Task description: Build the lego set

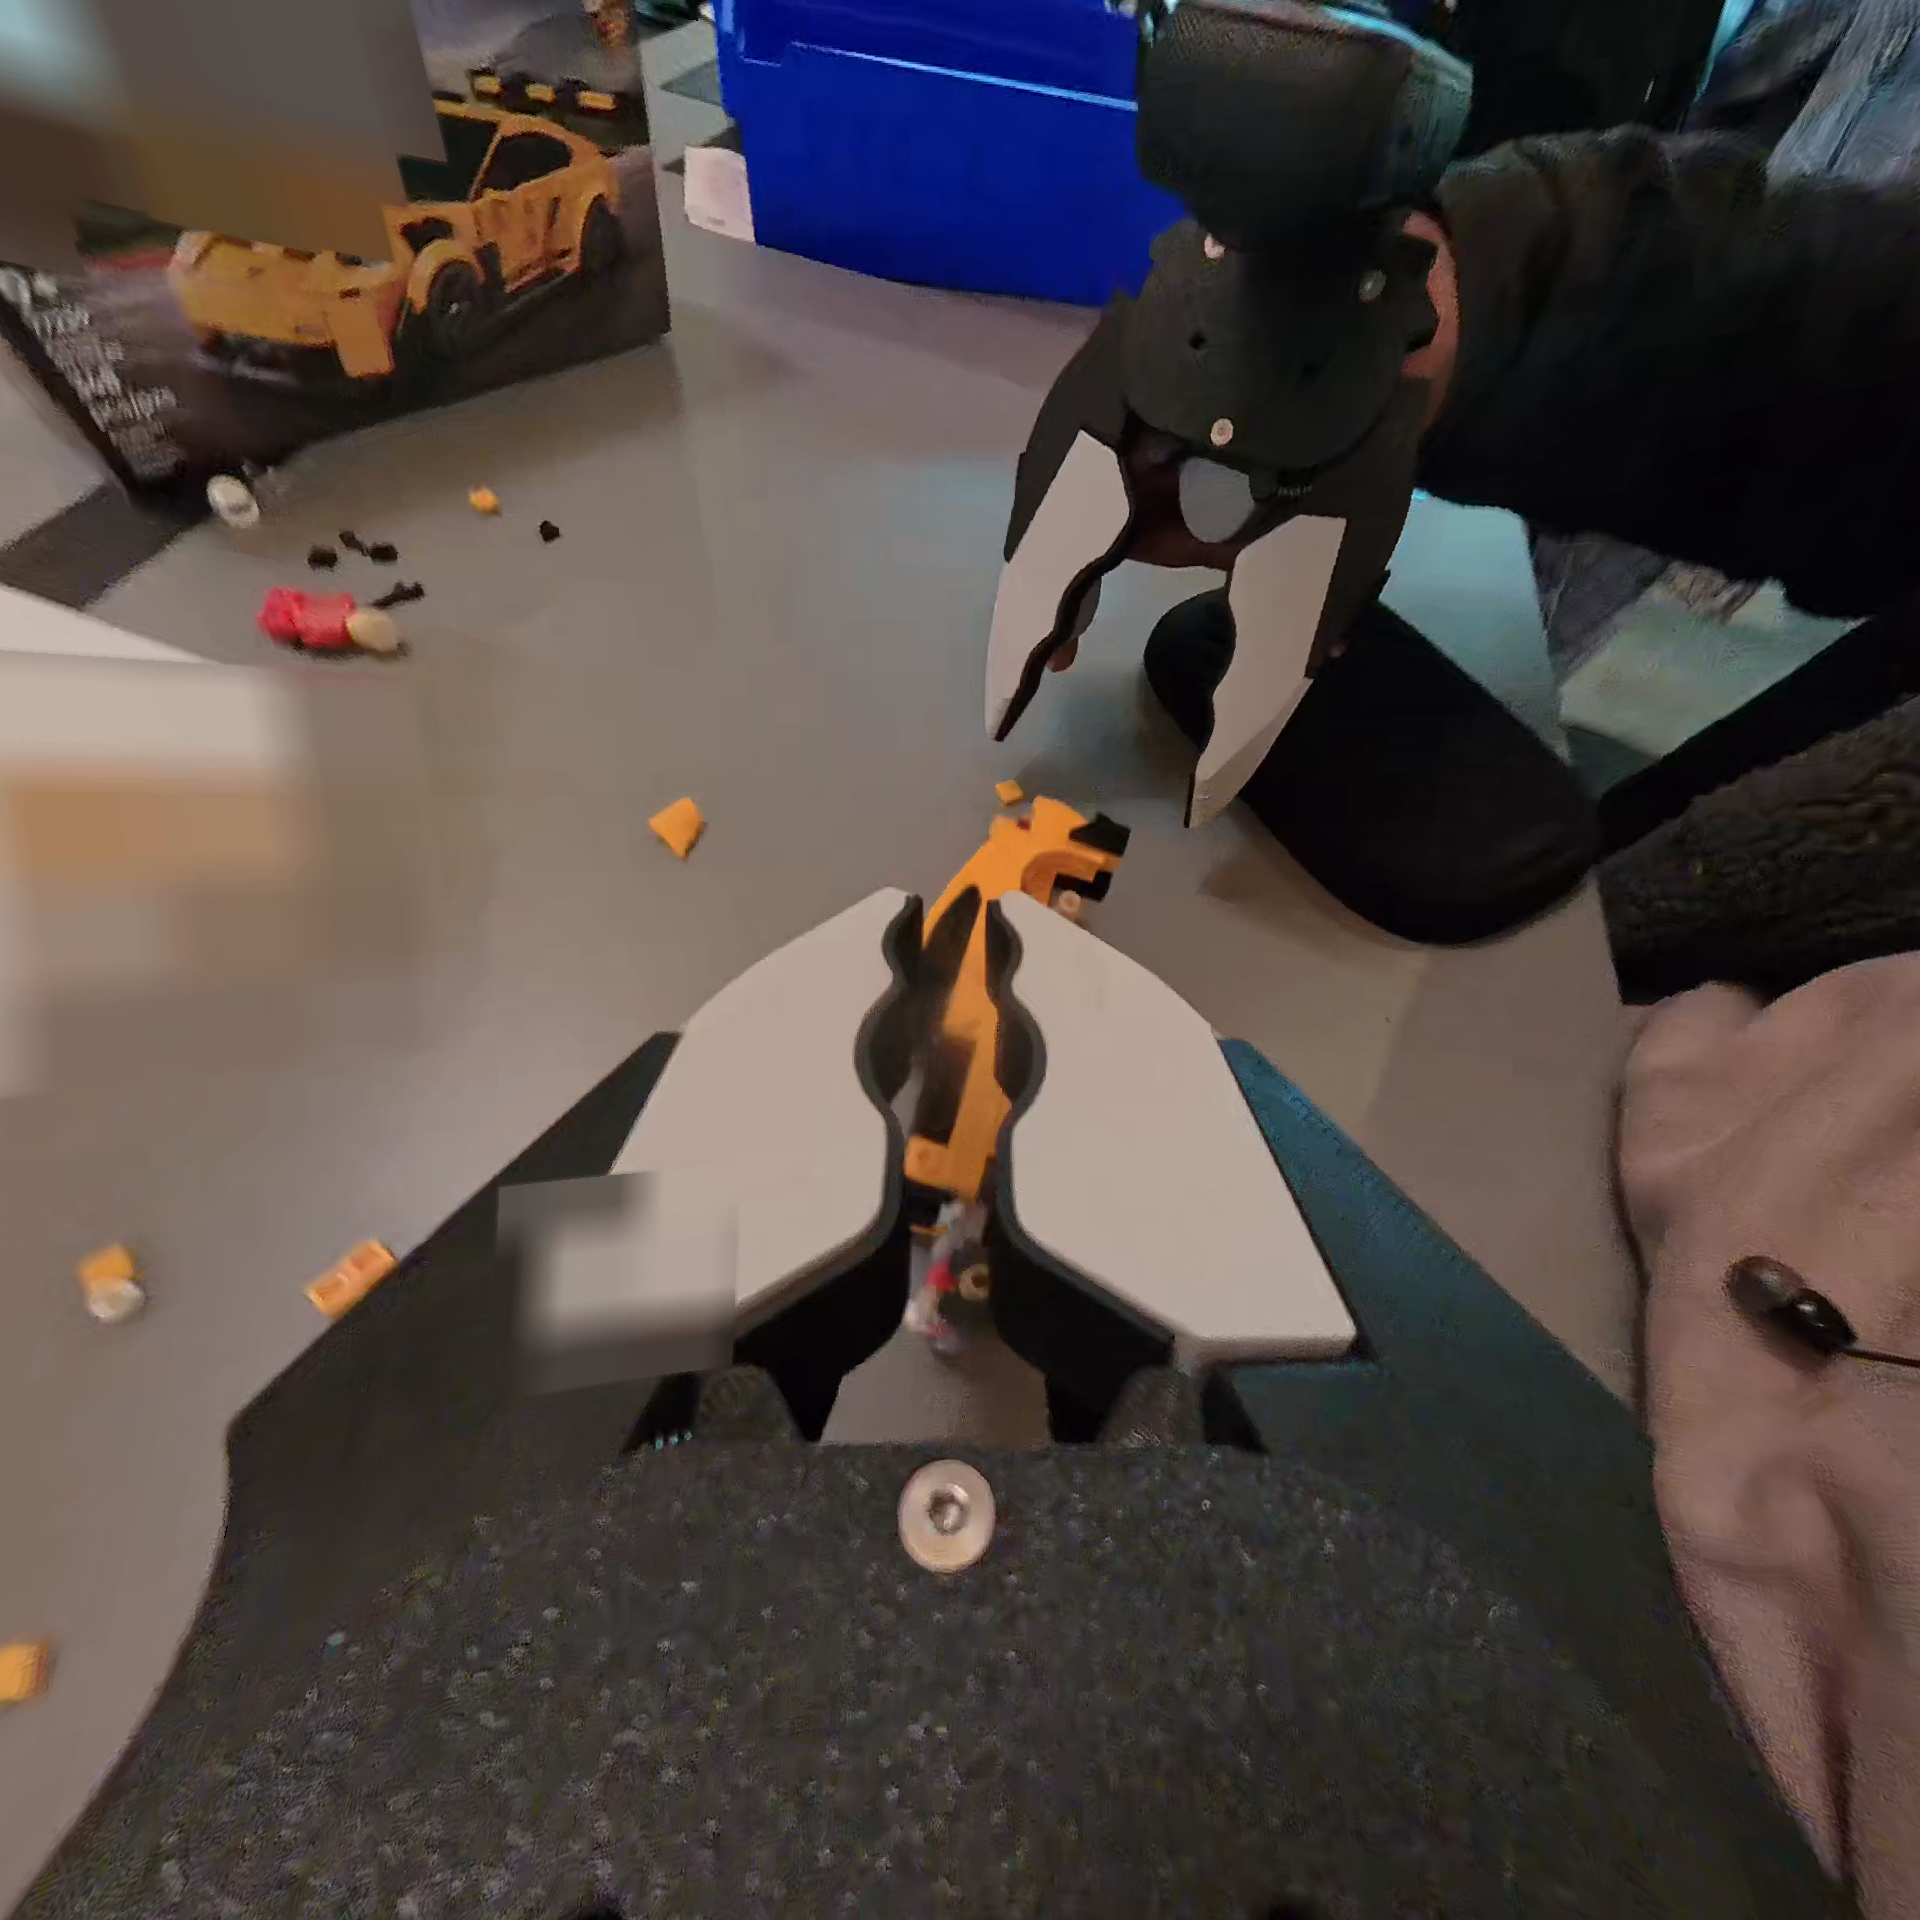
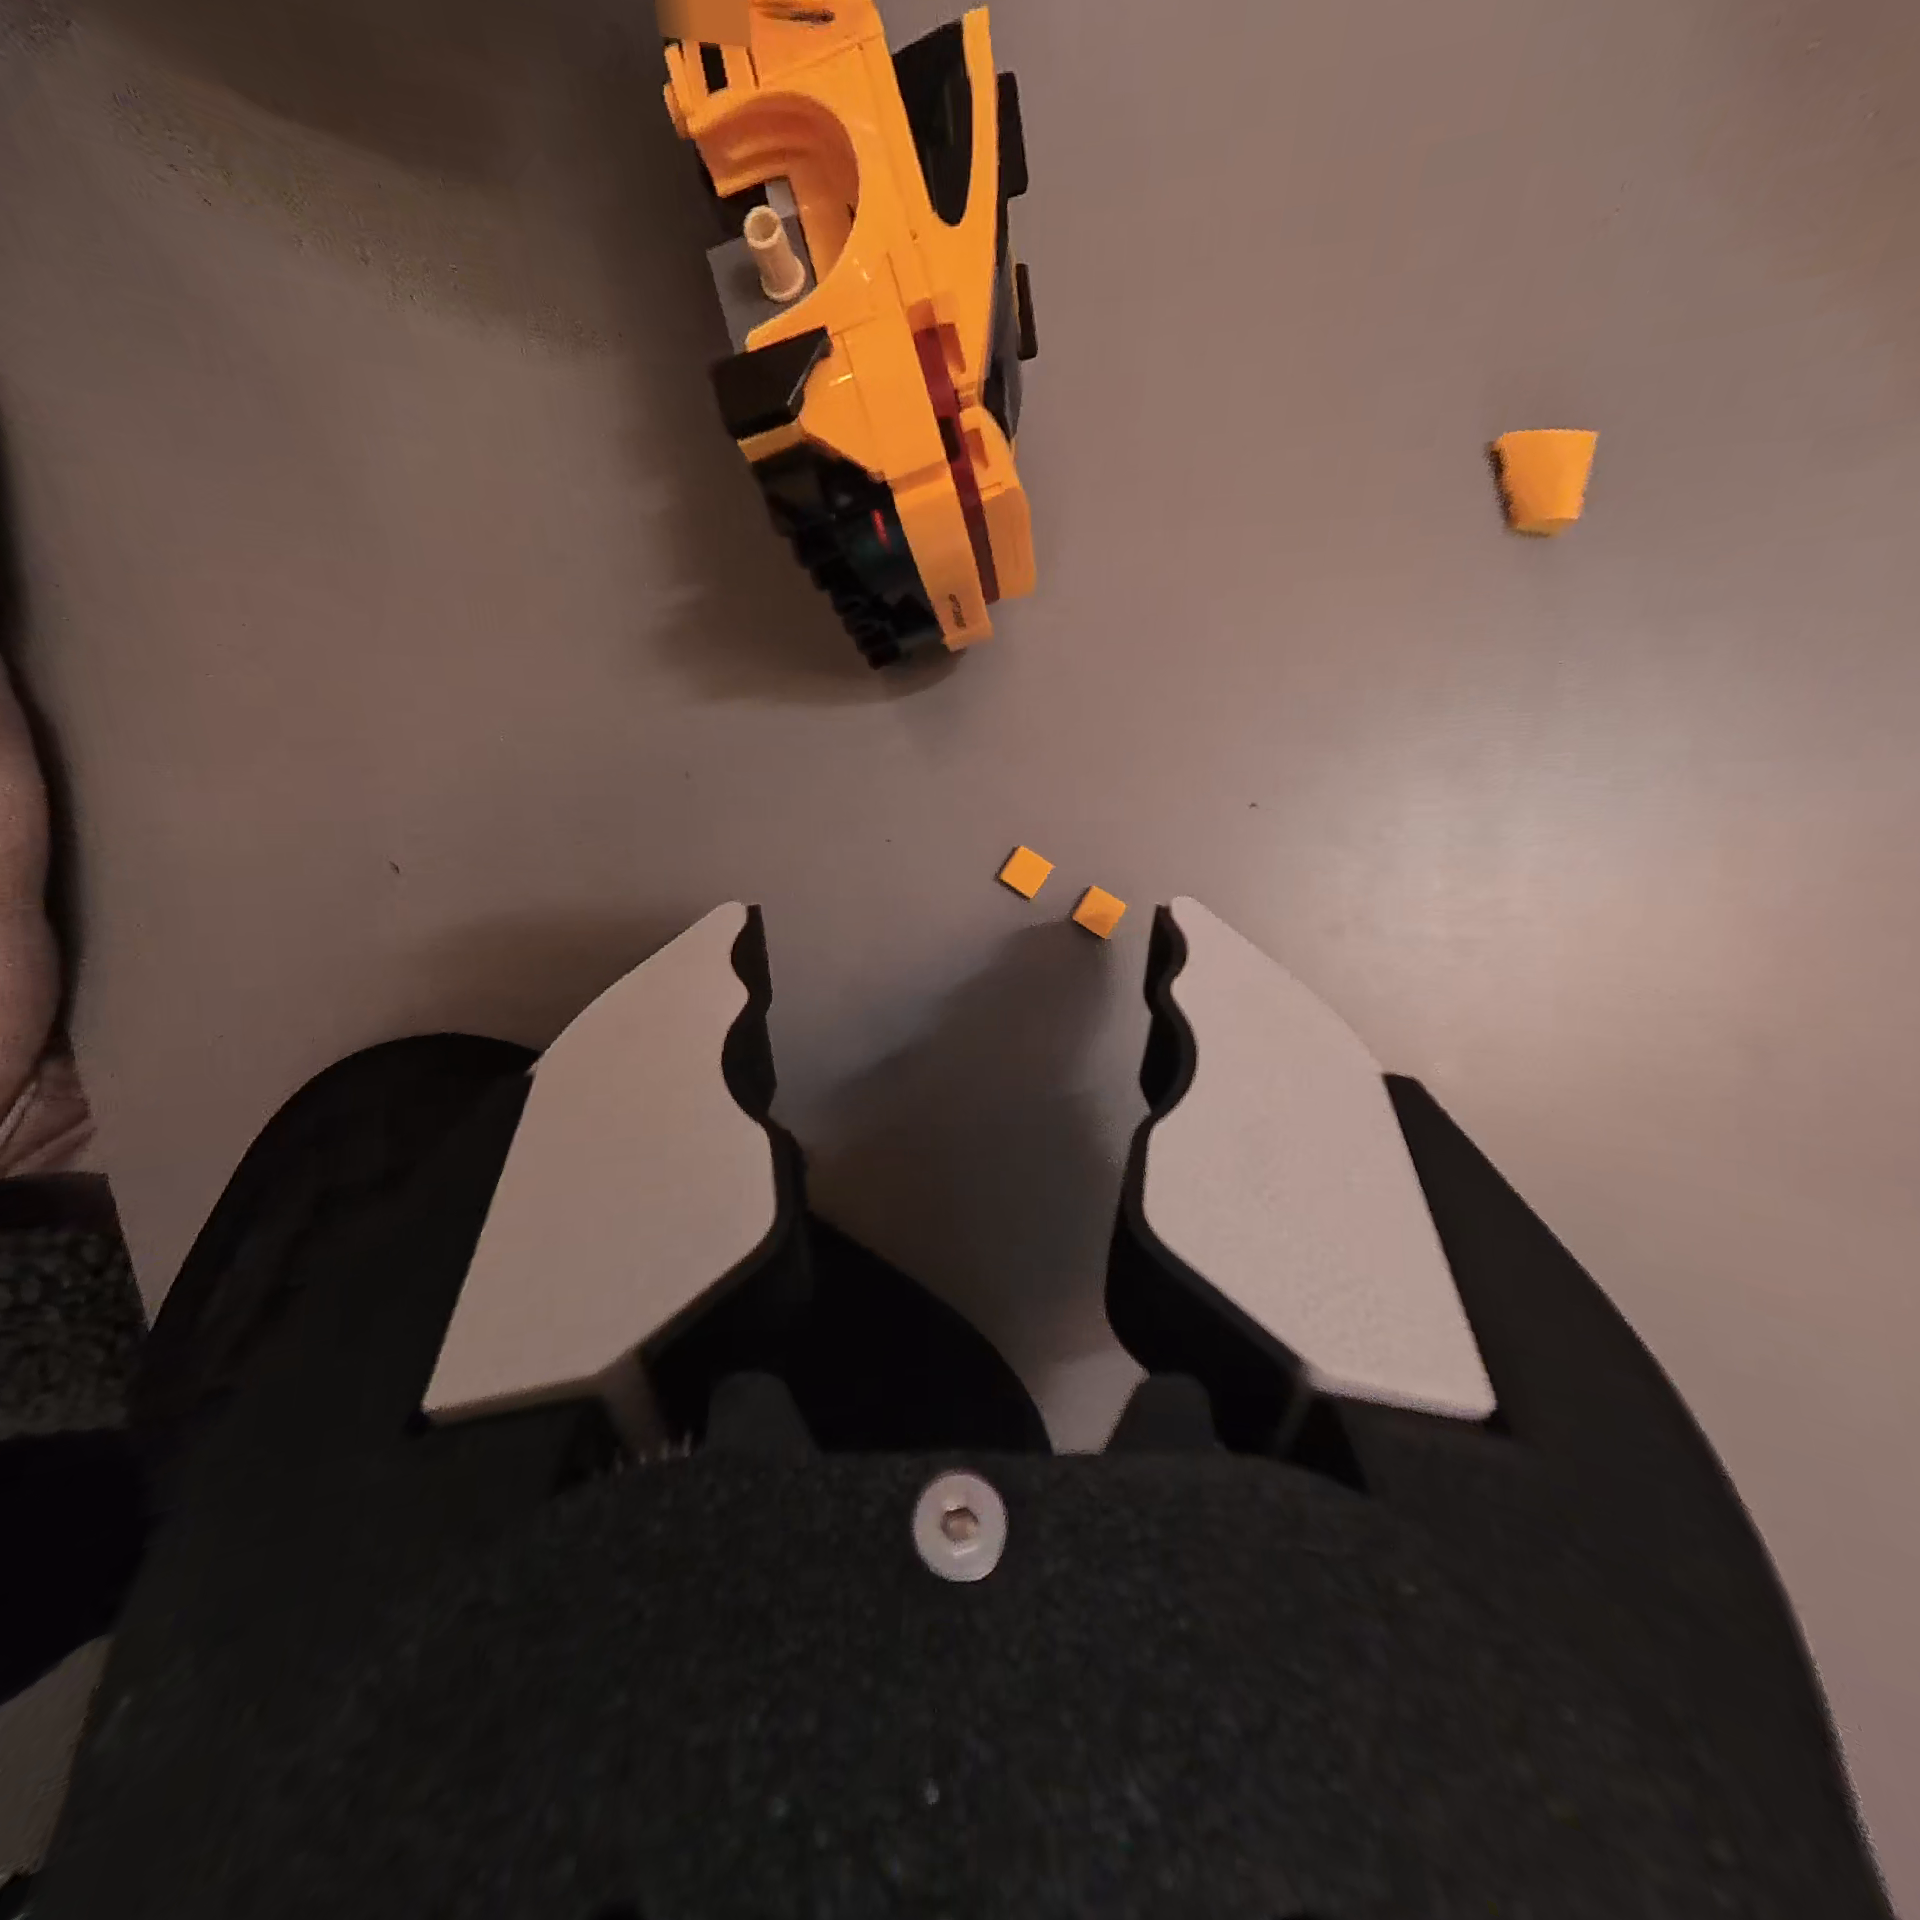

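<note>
My left gripper (image 1: 954,902) is shut on a yellow and black brick-built toy car (image 1: 1049,847). The car's body runs back between the pads, and its end sticks out past the fingertips, low over the grey table (image 1: 727,644). The same car shows in the right wrist view (image 2: 883,343), tilted on its side with a bare tan axle peg. My right gripper (image 2: 958,912) is open and empty, just above the table. Two small yellow square tiles (image 2: 1025,871) (image 2: 1099,911) lie just beyond its fingertips, the nearer one by its right finger. It also shows in the left wrist view (image 1: 1099,777), just beyond the car.
A box with a yellow car picture (image 1: 395,260) and a blue bin (image 1: 935,135) stand at the back. Loose yellow pieces (image 1: 677,826) (image 2: 1545,480), small black parts (image 1: 358,551) and a red piece (image 1: 312,618) lie scattered. A person's dark sleeve (image 1: 1662,343) is at right. My hands' fingertips stand some 15 centimetres from each other. Between my right fingertips and the red piece (image 1: 312,618) there is roughly 25 centimetres.
</note>
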